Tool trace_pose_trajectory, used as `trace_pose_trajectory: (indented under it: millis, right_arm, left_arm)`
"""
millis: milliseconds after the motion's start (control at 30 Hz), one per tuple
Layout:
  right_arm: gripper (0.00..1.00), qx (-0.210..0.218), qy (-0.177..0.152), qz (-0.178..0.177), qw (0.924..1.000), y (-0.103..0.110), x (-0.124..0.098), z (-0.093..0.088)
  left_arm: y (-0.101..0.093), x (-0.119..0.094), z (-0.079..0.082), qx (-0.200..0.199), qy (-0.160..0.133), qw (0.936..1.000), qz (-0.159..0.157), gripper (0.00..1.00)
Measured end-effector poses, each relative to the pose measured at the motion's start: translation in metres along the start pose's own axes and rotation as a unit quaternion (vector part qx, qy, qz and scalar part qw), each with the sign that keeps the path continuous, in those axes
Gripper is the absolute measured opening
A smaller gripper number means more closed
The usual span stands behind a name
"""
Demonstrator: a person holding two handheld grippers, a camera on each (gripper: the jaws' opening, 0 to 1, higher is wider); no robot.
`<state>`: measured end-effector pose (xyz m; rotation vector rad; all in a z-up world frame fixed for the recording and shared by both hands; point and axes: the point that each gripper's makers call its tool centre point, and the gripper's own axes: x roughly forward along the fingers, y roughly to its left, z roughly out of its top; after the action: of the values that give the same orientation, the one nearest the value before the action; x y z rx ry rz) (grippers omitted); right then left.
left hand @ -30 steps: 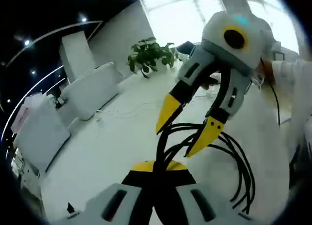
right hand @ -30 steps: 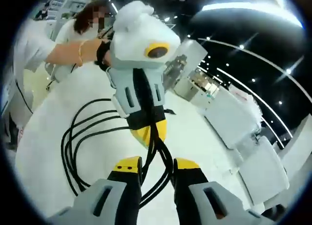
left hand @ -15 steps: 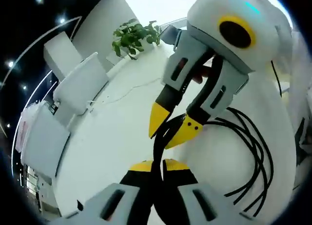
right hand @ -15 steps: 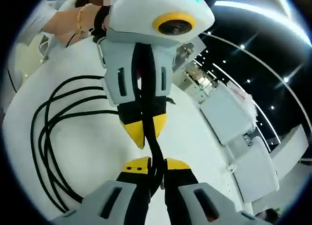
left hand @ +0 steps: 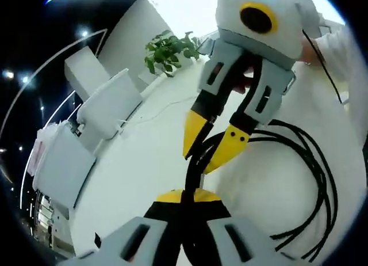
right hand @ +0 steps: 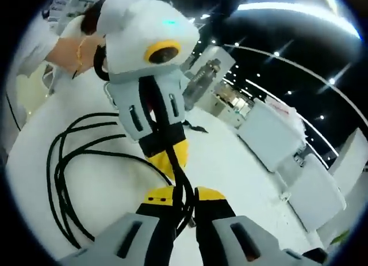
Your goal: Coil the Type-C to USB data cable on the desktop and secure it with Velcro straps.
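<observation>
Left gripper view: cable (left hand: 310, 179) loops lie on the desktop (left hand: 138, 168), right of the right gripper (left hand: 214, 151), which sits just beyond the left gripper (left hand: 187, 196). Chairs (left hand: 103, 110) line the desktop's left edge; a plant (left hand: 169, 50) stands at the far end.

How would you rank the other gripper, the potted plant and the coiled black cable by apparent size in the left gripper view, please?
1. The right gripper, though nearness to the camera inflates it, about level with the cable, whose loops spread widely; I would not rank these two.
3. The plant, clearly smallest, but far away.
</observation>
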<state>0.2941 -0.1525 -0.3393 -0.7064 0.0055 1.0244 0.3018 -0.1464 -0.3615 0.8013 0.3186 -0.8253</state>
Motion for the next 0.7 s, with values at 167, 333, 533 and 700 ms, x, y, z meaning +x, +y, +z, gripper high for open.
trace_pose_trajectory:
  millis: [167,333,533,700]
  right_arm:
    - [0.2,0.091,-0.058,0.014,0.9941,-0.001,-0.008,0.019]
    - [0.2,0.233,-0.139,0.024,0.9623,-0.022,-0.022,0.041]
    - [0.2,0.256,-0.139,-0.055,0.955,-0.077,-0.015,0.016]
    - [0.24,0.231,-0.118,-0.049,0.9646,-0.078,0.029,0.008]
  left_arm:
    - [0.003,-0.003,-0.012,-0.023,-0.002,0.9997,0.0,0.03]
    - [0.002,-0.011,-0.018,-0.046,-0.015,0.9988,0.001,0.03]
    - [0.008,-0.04,-0.03,-0.1,-0.05,0.9936,0.014,0.03]
    - [0.014,-0.068,-0.047,-0.125,-0.062,0.9895,0.037,0.03]
